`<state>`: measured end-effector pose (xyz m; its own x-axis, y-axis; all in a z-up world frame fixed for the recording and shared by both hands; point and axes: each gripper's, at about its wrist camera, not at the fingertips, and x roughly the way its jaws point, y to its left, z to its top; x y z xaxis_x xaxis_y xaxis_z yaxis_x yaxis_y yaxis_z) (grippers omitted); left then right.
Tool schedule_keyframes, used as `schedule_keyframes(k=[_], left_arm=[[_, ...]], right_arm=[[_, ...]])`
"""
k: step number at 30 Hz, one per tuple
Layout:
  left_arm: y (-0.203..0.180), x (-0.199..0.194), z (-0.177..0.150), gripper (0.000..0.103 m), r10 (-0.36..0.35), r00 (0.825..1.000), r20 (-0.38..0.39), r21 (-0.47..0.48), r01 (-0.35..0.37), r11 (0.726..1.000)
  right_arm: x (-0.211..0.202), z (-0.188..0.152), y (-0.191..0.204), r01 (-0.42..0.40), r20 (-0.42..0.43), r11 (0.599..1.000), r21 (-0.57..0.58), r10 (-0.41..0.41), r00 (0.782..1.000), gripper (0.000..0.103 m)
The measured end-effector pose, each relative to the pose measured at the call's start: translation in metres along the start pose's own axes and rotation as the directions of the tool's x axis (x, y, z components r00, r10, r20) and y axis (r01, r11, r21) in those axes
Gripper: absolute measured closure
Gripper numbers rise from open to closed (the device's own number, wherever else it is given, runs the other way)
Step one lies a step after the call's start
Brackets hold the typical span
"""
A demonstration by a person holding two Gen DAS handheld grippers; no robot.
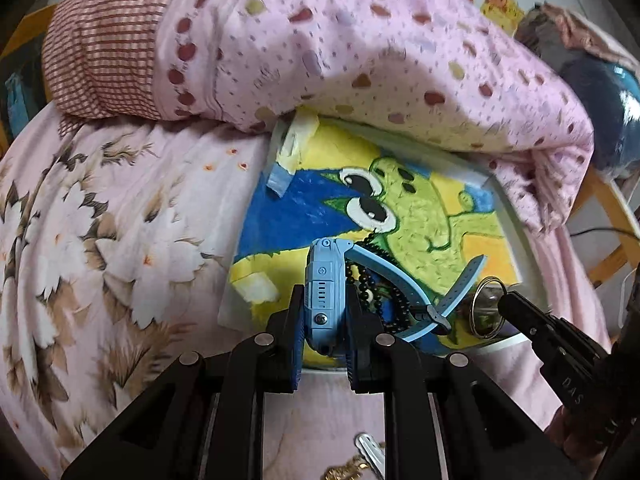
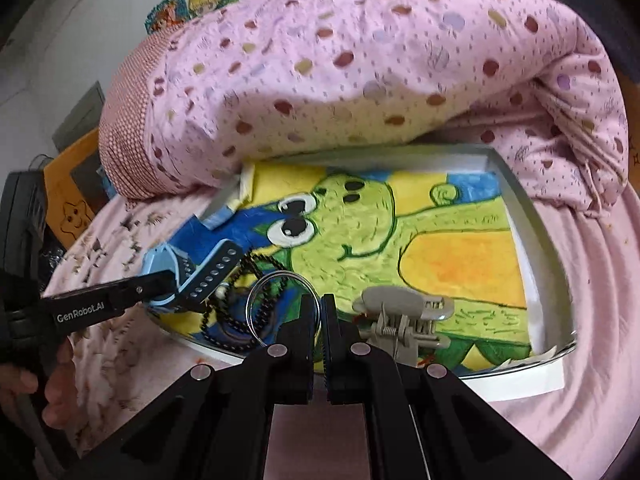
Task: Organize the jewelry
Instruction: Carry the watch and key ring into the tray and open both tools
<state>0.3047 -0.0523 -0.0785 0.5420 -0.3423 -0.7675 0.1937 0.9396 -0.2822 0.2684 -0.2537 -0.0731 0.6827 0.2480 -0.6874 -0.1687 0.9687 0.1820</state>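
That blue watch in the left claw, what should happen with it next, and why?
Probably lower the blue watch and open the left gripper: it is clamped over the painted tray, where the black bead string and grey hair clip already lie.

Shown in the white tray (image 2: 520, 216): one blue watch (image 1: 325, 300), one black bead necklace (image 2: 224, 312), one metal ring (image 2: 280, 304), one grey hair claw clip (image 2: 404, 316).
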Motion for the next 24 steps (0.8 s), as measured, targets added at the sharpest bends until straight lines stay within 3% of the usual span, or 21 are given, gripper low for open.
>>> schedule_keyframes(k=[6, 9, 10, 12, 15, 16, 20, 24], left_arm=[[-0.001, 0.015, -0.006, 0.089, 0.008, 0.998, -0.063, 0.004, -0.007, 1.0], [0.0, 0.012, -0.006, 0.087, 0.0, 0.998, -0.058, -0.007, -0.001, 1.0], [0.001, 0.009, -0.006, 0.085, -0.004, 0.999, -0.05, -0.009, 0.004, 1.0], [0.0, 0.001, -0.004, 0.068, -0.014, 0.999, -0.032, -0.012, 0.014, 1.0], [-0.002, -0.016, 0.0, 0.063, -0.019, 1.0, 0.02, 0.0, 0.019, 1.0], [-0.003, -0.023, 0.0, 0.062, -0.011, 0.999, 0.04, 0.011, 0.01, 1.0], [-0.008, -0.049, -0.002, 0.039, -0.004, 0.992, 0.122, 0.028, 0.0, 1.0], [-0.011, -0.077, -0.009, 0.015, 0.02, 0.978, 0.209, 0.048, -0.03, 0.998]], right_arm=[[0.009, -0.007, 0.002, 0.035, -0.019, 0.999, -0.025, -0.035, 0.999, 0.099], [0.007, -0.008, 0.007, 0.05, -0.006, 0.998, -0.049, -0.05, 0.999, 0.099], [0.005, -0.009, 0.009, 0.052, -0.001, 0.997, -0.058, -0.052, 0.999, 0.099], [0.002, -0.008, 0.011, 0.061, 0.009, 0.996, -0.068, -0.061, 0.998, 0.099], [-0.008, -0.008, 0.014, 0.073, 0.037, 0.995, -0.07, -0.07, 0.997, 0.096], [-0.013, -0.009, 0.015, 0.075, 0.048, 0.995, -0.069, -0.072, 0.996, 0.09], [-0.038, -0.007, 0.017, 0.079, 0.121, 0.996, -0.053, -0.072, 0.99, 0.063], [-0.064, -0.006, 0.024, 0.091, 0.176, 0.995, -0.047, -0.081, 0.981, 0.046]])
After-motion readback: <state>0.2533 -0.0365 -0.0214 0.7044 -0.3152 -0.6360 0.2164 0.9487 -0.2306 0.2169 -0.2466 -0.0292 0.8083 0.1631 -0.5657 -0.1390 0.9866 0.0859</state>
